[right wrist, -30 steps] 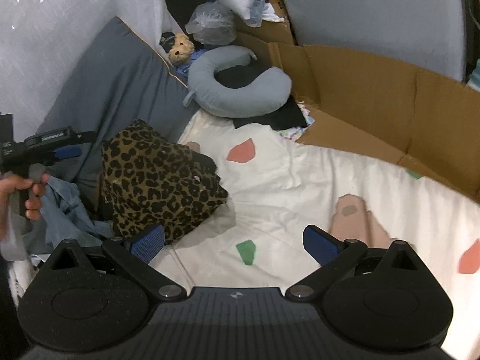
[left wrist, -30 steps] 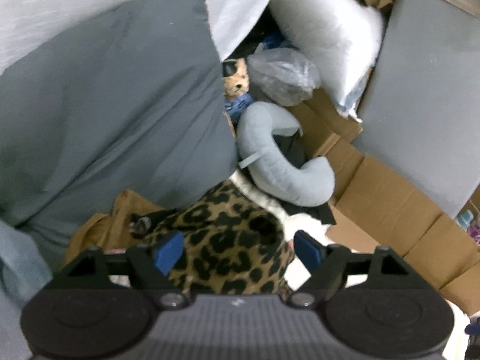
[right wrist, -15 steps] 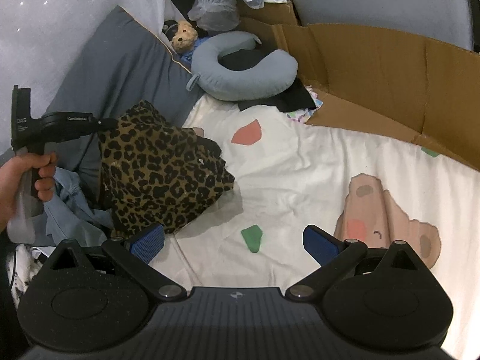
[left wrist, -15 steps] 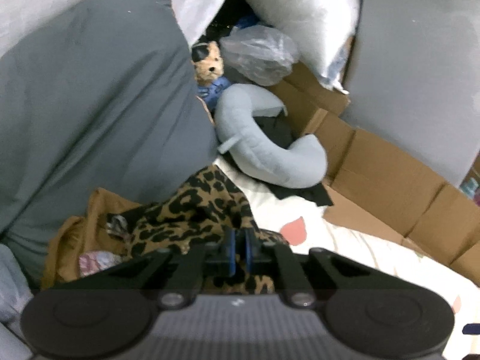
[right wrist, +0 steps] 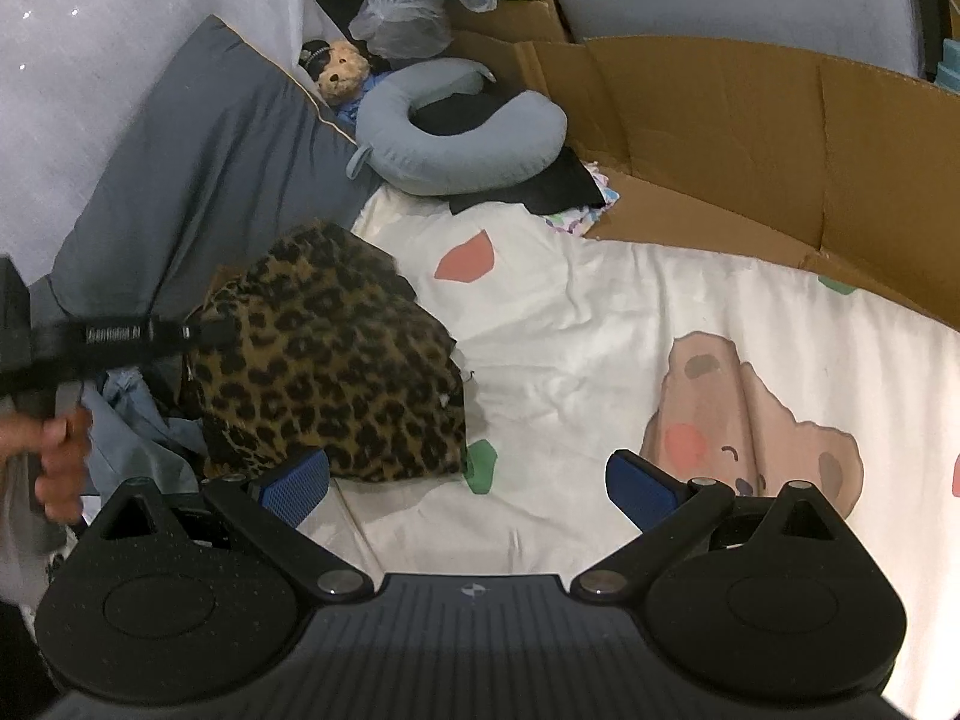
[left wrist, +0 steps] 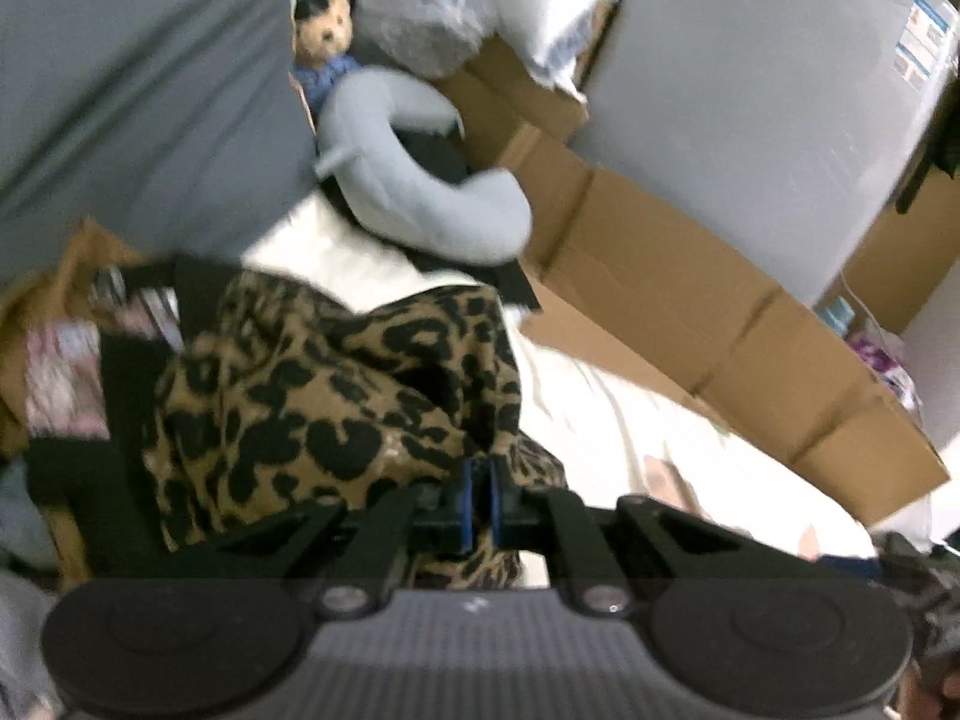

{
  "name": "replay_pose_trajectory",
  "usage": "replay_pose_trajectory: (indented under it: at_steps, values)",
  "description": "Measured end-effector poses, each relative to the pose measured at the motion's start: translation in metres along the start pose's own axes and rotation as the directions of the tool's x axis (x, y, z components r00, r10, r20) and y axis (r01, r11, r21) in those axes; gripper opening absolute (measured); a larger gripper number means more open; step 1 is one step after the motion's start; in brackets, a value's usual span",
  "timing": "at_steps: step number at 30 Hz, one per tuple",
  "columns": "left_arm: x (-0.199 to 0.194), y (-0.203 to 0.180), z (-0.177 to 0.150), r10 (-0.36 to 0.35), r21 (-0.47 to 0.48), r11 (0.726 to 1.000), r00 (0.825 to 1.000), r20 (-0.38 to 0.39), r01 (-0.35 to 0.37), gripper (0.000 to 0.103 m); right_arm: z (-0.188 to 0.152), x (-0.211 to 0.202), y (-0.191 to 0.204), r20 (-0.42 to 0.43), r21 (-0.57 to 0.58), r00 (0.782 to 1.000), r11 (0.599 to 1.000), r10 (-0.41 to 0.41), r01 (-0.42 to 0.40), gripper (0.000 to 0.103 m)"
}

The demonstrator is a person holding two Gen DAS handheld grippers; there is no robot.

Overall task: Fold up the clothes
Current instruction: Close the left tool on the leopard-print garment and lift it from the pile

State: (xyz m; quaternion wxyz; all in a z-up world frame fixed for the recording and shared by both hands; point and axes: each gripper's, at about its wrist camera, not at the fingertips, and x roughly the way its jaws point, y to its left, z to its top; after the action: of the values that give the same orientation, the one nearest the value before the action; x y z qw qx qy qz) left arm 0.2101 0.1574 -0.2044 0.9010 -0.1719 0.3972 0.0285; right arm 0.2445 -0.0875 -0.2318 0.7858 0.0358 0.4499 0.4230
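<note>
Leopard-print garment (left wrist: 336, 396) clenched in left tongs (left wrist: 478, 495) over white bedsheet (right wrist: 600, 324), right tongs (right wrist: 468, 483) spread wide, empty

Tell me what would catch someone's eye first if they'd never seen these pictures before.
The leopard-print garment stands out most, bunched at the left side of the white cartoon-print sheet, with the left gripper shut on a fold of it. Behind it, a grey-blue U-shaped neck pillow lies by a small teddy bear. The right gripper hangs open over the sheet.
</note>
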Motion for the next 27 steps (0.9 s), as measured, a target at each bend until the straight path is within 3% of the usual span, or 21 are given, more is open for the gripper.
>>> replay_pose_trajectory:
  at_steps: [6,16,20,27]
  values:
    - [0.002,0.001,-0.039,-0.033,-0.018,0.999,0.997,-0.077,0.031,0.006,-0.008,0.007,-0.004,-0.028,0.006,1.0,1.0,-0.004,0.005,0.101]
    - [0.0,0.023,-0.087,-0.02,-0.011,1.0,0.976,-0.217,0.018,0.007,-0.024,0.022,-0.01,-0.077,-0.003,0.997,1.0,-0.009,0.009,0.101]
    - [-0.008,0.028,-0.089,0.019,0.007,1.0,0.971,-0.237,-0.018,0.019,-0.03,0.031,-0.013,-0.093,-0.011,0.996,1.0,-0.013,0.012,0.101]
    - [-0.01,0.026,-0.066,0.052,0.054,0.998,0.984,-0.17,-0.043,0.046,-0.036,0.051,-0.005,-0.109,-0.061,0.994,0.998,0.018,-0.025,0.101]
